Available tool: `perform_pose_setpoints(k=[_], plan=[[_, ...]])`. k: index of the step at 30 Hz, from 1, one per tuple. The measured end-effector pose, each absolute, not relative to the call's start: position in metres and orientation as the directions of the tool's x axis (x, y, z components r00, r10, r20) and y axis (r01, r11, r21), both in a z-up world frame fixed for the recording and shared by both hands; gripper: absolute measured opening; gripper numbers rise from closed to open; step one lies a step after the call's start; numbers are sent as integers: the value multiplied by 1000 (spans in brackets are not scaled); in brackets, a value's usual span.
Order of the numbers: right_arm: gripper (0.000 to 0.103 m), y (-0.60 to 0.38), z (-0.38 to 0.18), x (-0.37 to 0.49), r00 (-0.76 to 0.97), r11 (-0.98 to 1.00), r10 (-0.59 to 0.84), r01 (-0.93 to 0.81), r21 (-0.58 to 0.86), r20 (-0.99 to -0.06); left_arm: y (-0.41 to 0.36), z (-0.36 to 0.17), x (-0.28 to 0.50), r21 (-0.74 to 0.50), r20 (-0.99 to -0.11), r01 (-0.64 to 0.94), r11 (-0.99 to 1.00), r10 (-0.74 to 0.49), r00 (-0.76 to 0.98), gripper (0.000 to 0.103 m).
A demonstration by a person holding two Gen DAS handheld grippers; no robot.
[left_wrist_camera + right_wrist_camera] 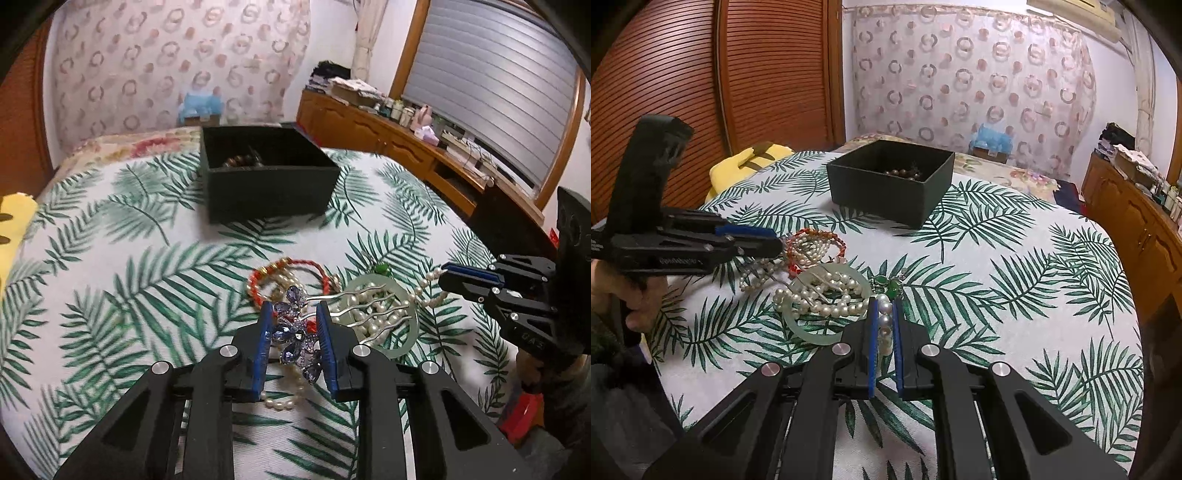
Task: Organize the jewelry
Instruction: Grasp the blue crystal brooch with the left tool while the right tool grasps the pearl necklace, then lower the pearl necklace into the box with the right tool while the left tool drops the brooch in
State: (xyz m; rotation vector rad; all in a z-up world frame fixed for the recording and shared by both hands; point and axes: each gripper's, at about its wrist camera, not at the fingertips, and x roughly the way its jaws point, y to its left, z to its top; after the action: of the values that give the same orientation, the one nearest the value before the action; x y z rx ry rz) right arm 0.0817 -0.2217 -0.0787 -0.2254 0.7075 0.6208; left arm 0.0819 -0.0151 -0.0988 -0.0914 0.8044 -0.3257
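A pile of jewelry lies on the leaf-print cloth: a red bead bracelet (291, 266), a pale green jade bangle (402, 345), pearl strands (364, 314) and a blue crystal hair comb (295, 332). My left gripper (294, 314) is shut on the crystal head of the hair comb. My right gripper (885, 306) is shut on a pearl strand (885, 314) at the pile's near edge; it also shows in the left wrist view (448, 277). The jade bangle (809, 330) and red bracelet (816, 243) show in the right wrist view. A black open box (266, 177) with dark beads inside stands behind the pile.
A yellow cloth (738, 166) lies at the bed's far left edge. A wooden sideboard (406, 147) with clutter runs along the right. The black box (890, 184) stands mid-bed, with leaf-print cloth (1015, 277) to its right.
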Motion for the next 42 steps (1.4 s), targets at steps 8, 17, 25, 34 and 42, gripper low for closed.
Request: perform_pose_setpoints(k=[8,17,25,34,42], plan=[[9,-220,-70,80,597,790,473,-613,11,-648,8,-76,80,-183,-644,206,961,-275,714,22],[8,-208,-35,83,616,760,517,-650,-13,-595,16,-59,82,-152,-615,189,970,-243,750,23],[8,-202,3,83,659,751,531,-657,-63,-533,19,-50,78,-152,-591,182,972,-237,771,23],[8,-195,37,92,699,745,530,-655,-129,-480,21,-41,77,-151,-572,180,972,-234,786,23],[8,-191,53,106,713,746,531,-650,-145,-457,21,-29,85,-126,-555,176,976,-216,804,23]])
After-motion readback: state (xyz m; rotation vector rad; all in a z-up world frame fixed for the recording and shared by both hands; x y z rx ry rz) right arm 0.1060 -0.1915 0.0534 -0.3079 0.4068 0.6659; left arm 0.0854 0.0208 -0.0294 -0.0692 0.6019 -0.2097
